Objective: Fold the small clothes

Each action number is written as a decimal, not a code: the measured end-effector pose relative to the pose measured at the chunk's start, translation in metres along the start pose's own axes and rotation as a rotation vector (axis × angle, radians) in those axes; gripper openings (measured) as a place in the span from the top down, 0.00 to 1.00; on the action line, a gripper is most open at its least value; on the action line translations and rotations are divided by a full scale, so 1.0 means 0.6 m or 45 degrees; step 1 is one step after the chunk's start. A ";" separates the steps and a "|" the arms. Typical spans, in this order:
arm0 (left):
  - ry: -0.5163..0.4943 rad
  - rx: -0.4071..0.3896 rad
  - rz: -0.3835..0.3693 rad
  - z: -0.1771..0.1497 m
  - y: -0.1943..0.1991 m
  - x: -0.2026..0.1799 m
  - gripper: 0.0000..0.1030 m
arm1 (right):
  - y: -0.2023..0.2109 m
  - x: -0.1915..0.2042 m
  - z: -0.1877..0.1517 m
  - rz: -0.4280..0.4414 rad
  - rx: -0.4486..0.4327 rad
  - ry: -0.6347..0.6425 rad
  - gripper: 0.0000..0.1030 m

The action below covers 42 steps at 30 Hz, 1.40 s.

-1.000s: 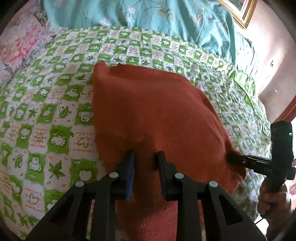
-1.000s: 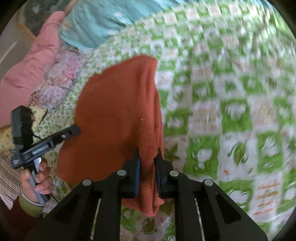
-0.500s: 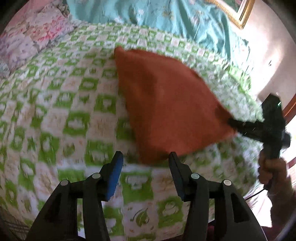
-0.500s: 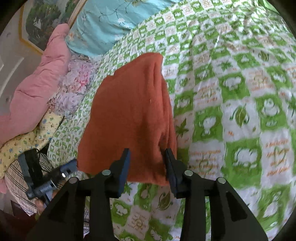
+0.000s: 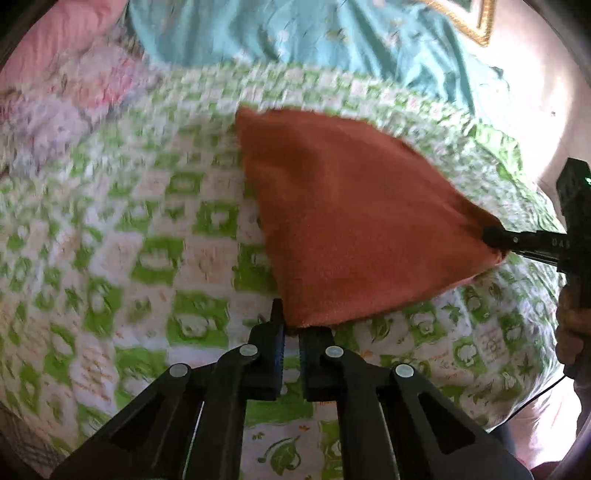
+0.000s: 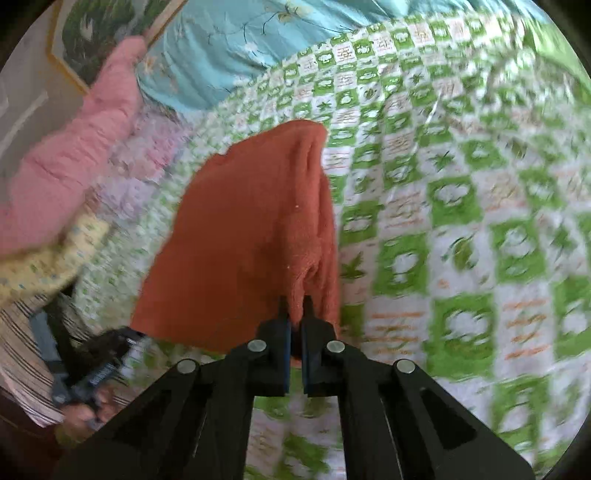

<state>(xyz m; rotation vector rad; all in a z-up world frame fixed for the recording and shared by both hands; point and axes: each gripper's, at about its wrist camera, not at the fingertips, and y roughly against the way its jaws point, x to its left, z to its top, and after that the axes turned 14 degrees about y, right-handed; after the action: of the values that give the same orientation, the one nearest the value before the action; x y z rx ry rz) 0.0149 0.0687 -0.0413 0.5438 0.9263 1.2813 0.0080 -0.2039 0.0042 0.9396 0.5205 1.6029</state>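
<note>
**Holding 1 orange cloth by 2 corners over the bed**

We list 1 orange cloth (image 5: 354, 218), terry-like in texture, lying spread on the bedspread (image 5: 155, 258), which carries a green-and-white check print of leaves and small figures. The cloth shows as a rough triangle in the left wrist view, its far corner pointing toward the head of the bed.

Left claw (image 5: 291, 332): we see its fingers drawn together on the cloth's near corner, with the orange edge pinched between them. In the right wrist view the same claw (image 6: 122, 341) appears blurred at the cloth's lower left corner, gripped by a hand (image 6: 83, 410).

Right claw (image 6: 295, 317): we see it clamped on a bunched fold of the cloth at its near right edge, with fabric rising in a ridge just ahead of the fingertips. From the left wrist view this claw (image 5: 493, 236) meets the cloth's right-hand corner, which is lifted off the bedspread.

Other items noted: 1 turquoise floral quilt (image 5: 295, 33) across the head of the bed; 1 pink padded garment (image 6: 74, 166) piled beside it; 1 gold-framed picture (image 6: 103, 26) on the wall behind. Both views are partly motion-blurred.
</note>
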 end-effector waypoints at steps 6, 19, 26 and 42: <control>0.081 0.085 -0.019 -0.002 -0.008 0.012 0.96 | -0.037 -0.009 -0.018 -0.074 0.110 0.028 0.96; 0.114 -0.073 -0.272 0.115 0.077 0.031 0.82 | 0.033 -0.014 0.049 0.031 -0.113 -0.114 0.80; 0.185 0.038 -0.392 0.194 -0.032 -0.007 0.80 | -0.064 0.003 0.124 0.075 -0.085 -0.067 0.80; 0.051 0.036 -0.303 0.148 -0.018 -0.024 0.86 | -0.064 -0.010 0.092 0.026 -0.050 -0.025 0.80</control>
<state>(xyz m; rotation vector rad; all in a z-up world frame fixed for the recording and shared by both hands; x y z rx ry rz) 0.0942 0.0648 0.0025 0.4171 1.0123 1.0692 0.0755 -0.2086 0.0056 0.9331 0.4656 1.6150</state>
